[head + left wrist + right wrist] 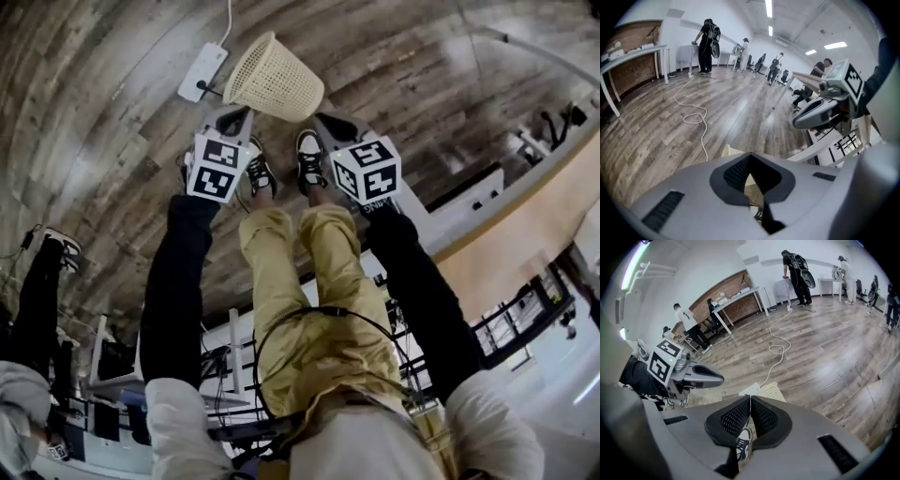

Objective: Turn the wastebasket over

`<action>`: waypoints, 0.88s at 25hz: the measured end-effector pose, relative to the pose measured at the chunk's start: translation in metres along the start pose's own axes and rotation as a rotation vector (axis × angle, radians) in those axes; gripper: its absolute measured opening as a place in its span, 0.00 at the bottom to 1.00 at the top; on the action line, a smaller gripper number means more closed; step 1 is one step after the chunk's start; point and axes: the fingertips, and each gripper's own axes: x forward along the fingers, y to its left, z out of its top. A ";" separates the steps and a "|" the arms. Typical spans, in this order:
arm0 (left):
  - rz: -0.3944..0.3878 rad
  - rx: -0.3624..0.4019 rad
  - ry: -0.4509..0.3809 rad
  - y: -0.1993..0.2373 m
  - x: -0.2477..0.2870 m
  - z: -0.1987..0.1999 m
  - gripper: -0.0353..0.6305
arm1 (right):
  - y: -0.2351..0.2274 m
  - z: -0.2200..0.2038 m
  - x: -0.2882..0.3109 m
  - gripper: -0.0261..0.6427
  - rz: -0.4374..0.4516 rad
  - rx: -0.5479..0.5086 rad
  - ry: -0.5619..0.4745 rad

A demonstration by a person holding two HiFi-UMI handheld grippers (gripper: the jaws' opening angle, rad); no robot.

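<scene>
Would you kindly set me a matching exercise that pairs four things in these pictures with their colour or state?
Things:
1. wastebasket
2. power strip
3. trousers
4. left gripper

Colour or state:
A. plain white
B. jaws together, nothing between them
C. cream lattice
D. mustard yellow

Pairs: 1-C, 2-A, 3-D, 4-B

Wood-plank floor (pixel 94 112). Cream lattice wastebasket (pixel 275 77) sits on it, narrow end up, wide end down. White power strip (pixel 202 71) lies flat just beside it, white cable (pixel 228 17) running off. Person's shoes (pixel 309 157) planted near the basket.
</scene>
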 end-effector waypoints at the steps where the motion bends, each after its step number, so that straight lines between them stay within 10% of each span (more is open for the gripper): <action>1: -0.011 -0.005 -0.032 -0.014 -0.024 0.017 0.05 | 0.010 0.014 -0.018 0.07 0.002 -0.005 -0.023; 12: 0.111 -0.107 -0.341 -0.115 -0.290 0.160 0.05 | 0.134 0.157 -0.256 0.07 0.027 -0.107 -0.344; 22: 0.272 -0.104 -0.648 -0.188 -0.427 0.261 0.05 | 0.212 0.233 -0.448 0.07 -0.001 -0.242 -0.701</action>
